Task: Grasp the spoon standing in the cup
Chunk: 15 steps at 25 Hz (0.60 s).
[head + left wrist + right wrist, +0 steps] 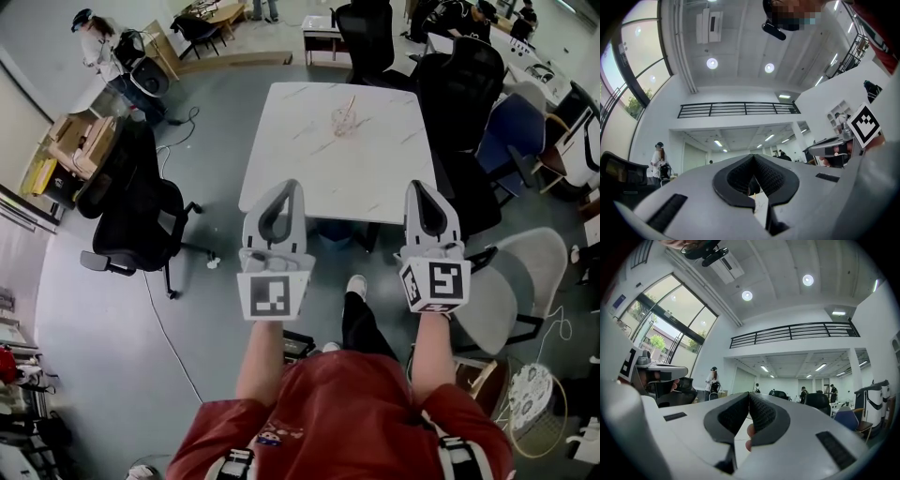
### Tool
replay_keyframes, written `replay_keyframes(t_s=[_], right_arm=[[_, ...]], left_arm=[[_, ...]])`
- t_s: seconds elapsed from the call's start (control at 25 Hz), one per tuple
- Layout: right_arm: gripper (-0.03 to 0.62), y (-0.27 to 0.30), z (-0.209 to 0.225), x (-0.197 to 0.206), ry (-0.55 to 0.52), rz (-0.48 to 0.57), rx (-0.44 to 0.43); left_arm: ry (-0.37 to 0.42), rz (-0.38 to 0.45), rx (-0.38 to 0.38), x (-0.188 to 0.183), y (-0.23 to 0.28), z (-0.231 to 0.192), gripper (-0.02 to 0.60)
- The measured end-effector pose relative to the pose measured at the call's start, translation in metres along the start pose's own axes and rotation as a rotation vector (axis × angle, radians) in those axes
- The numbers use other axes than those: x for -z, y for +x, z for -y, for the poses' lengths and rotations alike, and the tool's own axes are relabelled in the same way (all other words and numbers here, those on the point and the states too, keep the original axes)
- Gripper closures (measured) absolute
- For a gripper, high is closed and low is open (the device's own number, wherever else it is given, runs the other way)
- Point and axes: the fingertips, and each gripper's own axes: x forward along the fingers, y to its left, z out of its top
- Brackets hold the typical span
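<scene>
Desk top is bare from its near edge up to the cup with the spoon, so the front approach is open. Black chairs crowd the far and right sides. Another black chair stands well left of the desk. A grey chair sits just right of the right tongs.

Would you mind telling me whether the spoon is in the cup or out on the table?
In: the head view shows the spoon standing tilted inside the clear cup on the white table.
</scene>
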Motion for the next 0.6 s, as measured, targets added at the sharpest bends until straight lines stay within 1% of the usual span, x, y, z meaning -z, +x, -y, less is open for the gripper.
replay_keyframes(t_s=[0.2, 0.32, 0.48, 0.6], right_arm=[[0.580, 0.023, 0.015, 0.008, 0.020, 0.010, 0.005], [0.580, 0.044, 0.028, 0.014, 0.022, 0.014, -0.001], [0.580, 0.087, 0.051, 0.029, 0.031, 0.000, 0.007], [0.580, 0.126, 0.066, 0.043, 0.051, -0.005, -0.005]], left_arm=[[0.015, 0.005, -0.002, 0.005, 0.026, -0.004, 0.572], [0.024, -0.006, 0.000, 0.014, 0.050, -0.004, 0.572], [0.033, -0.014, -0.004, 0.029, 0.090, -0.009, 0.572], [0.033, -0.028, -0.012, 0.045, 0.123, -0.018, 0.572]])
